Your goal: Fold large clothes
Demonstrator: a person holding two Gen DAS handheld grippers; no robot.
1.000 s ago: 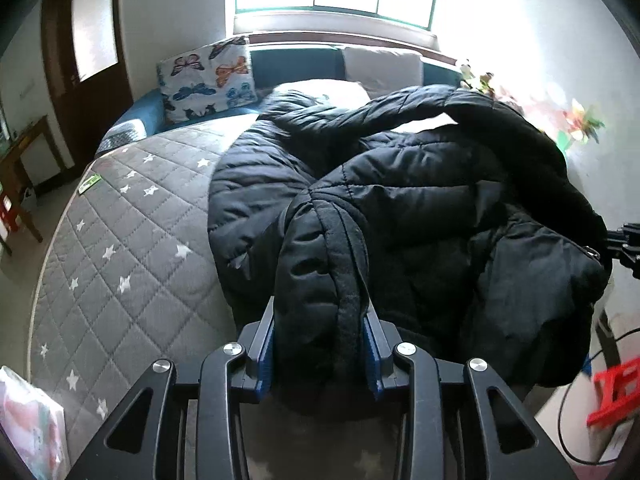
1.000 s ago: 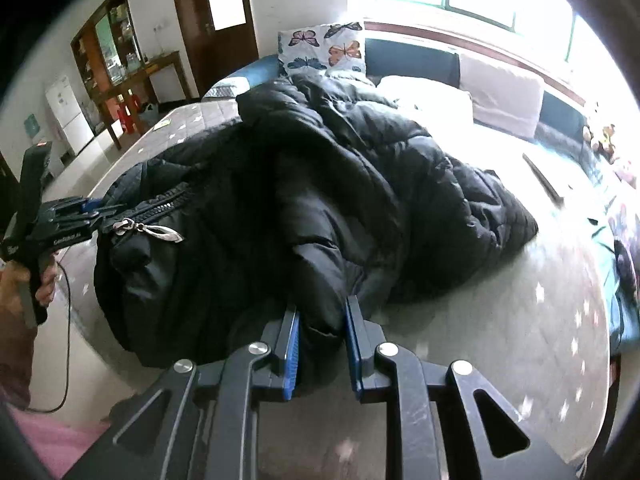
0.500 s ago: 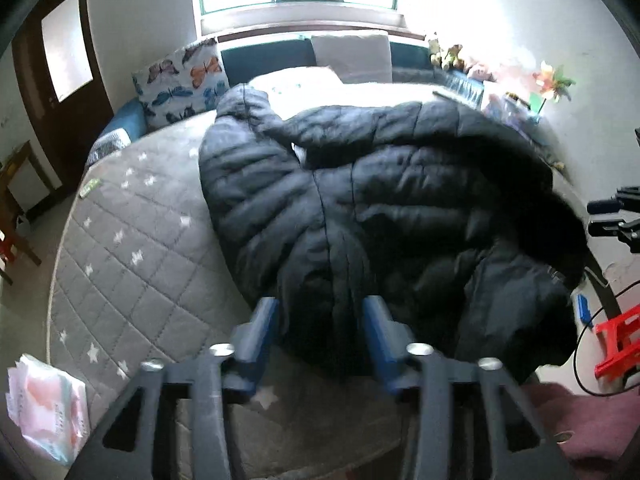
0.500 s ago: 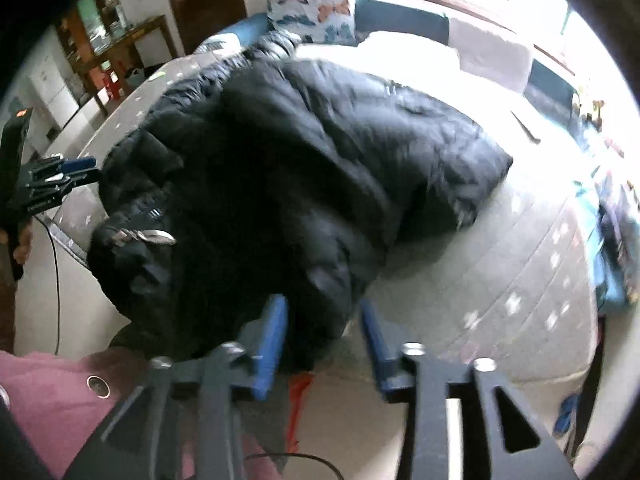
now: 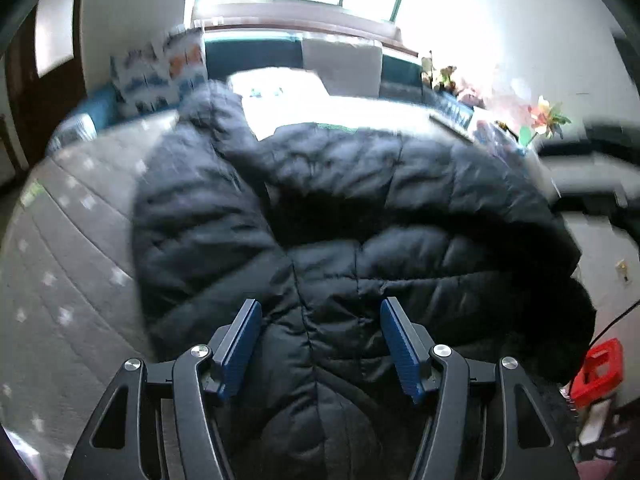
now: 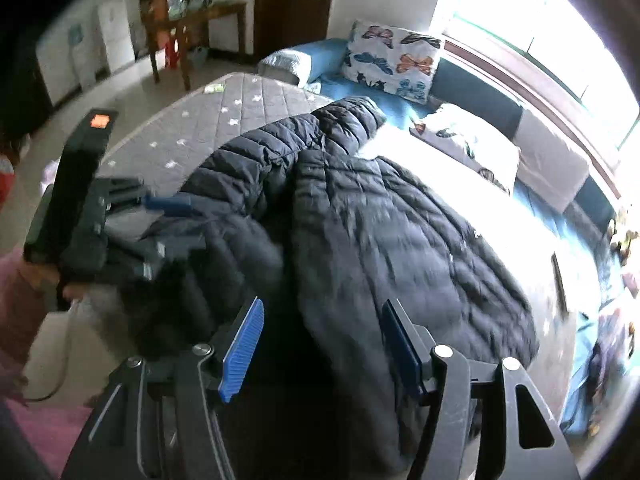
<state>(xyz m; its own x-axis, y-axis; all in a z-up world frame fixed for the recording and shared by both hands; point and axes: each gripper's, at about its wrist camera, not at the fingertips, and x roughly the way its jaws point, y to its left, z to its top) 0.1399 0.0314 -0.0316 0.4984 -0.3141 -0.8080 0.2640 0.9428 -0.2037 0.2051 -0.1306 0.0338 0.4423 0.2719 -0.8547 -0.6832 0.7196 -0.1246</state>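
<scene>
A black quilted puffer jacket (image 5: 360, 248) lies spread over the near end of a grey mattress (image 5: 68, 264) printed with white stars, filling the centre of both views. In the right wrist view the jacket (image 6: 392, 248) runs from the lower middle of the frame up toward the centre, its folded upper part bunched at upper centre, and its near edge hangs over the mattress edge at lower left. No brand, label or writing on it can be read in either view; the left wrist view is motion-blurred.

The left gripper (image 5: 320, 344) sits at the bottom centre of its frame with its blue-padded jaws spread wide, jacket fabric showing between them but not pinched. The right gripper (image 6: 322, 344) is likewise spread at the bottom centre of its frame, holding nothing. In the right wrist view the left gripper (image 6: 160, 216) appears at centre left, blurred, over the jacket's edge, with an orange-lit patch on the top of its body; nothing legible there.

Beyond the jacket, at the top centre of the right wrist view, a butterfly-print pillow (image 6: 394, 62) leans against a blue headboard cushion (image 6: 472, 92). A small green tag (image 6: 214, 88) lies on the mattress at upper left, its print too small to read. A red stool (image 5: 598, 372) stands at lower right in the left wrist view.
</scene>
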